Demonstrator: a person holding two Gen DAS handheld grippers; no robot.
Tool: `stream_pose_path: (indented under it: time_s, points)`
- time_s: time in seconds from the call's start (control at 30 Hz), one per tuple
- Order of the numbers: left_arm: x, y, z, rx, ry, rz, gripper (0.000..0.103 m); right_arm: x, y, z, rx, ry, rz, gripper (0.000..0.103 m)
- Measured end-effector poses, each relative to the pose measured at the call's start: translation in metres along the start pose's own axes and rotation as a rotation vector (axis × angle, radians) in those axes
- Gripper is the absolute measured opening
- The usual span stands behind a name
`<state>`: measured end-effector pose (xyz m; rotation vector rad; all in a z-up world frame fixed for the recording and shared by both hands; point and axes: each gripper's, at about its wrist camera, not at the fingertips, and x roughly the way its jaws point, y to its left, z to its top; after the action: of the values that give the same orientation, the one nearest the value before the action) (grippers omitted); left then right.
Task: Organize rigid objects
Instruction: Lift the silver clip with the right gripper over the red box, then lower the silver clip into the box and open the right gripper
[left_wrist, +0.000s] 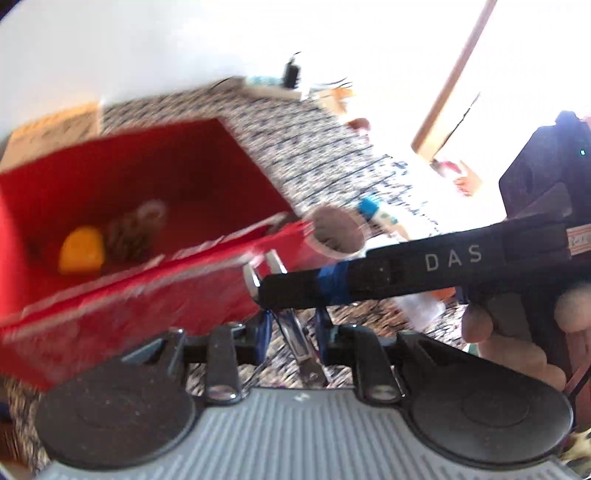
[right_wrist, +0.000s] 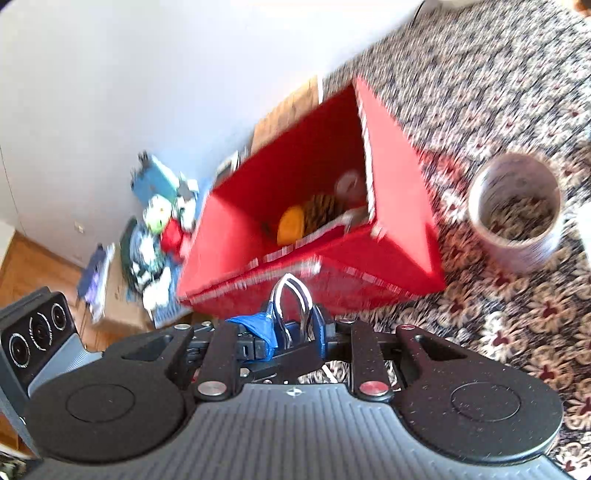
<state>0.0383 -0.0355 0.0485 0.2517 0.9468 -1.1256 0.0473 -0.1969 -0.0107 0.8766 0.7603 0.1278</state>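
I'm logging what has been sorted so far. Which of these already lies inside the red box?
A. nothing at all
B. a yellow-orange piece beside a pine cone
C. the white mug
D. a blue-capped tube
B: in the right wrist view the red box holds a yellow-orange piece next to a pine cone, while the white mug stands outside on the patterned carpet.
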Motion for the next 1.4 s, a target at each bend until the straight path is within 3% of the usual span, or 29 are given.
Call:
stream_pose_path:
  time_s: [0.27,0.5,0.7,0.97,1.13,1.4]
  points:
    - [-0.011,-0.005,0.038,0.054,-0.088,-0.024,0.016,-0.021,0.008,0.028,-0.038,-0.124,0.031,0.004]
    - [-0.027,0.027,0.064,0.067,-0.143,0.074,0.016,0.007,0.026,0.059,-0.09,-0.112,0.092,0.004]
    - [-0.03,0.082,0.064,-0.008,-0.107,0.139,0.016,0.064,0.048,0.08,-0.118,-0.009,0.111,0.004]
    - [-0.007,0.148,0.045,-0.137,0.017,0.211,0.016,0.145,0.051,0.086,-0.045,0.186,0.087,0.004]
    - [0.004,0.172,0.034,-0.206,0.071,0.245,0.016,0.184,0.048,0.085,0.04,0.303,0.049,0.004]
    - [0.005,0.178,0.023,-0.217,0.101,0.304,0.02,0.219,0.049,0.085,0.093,0.386,-0.059,0.004]
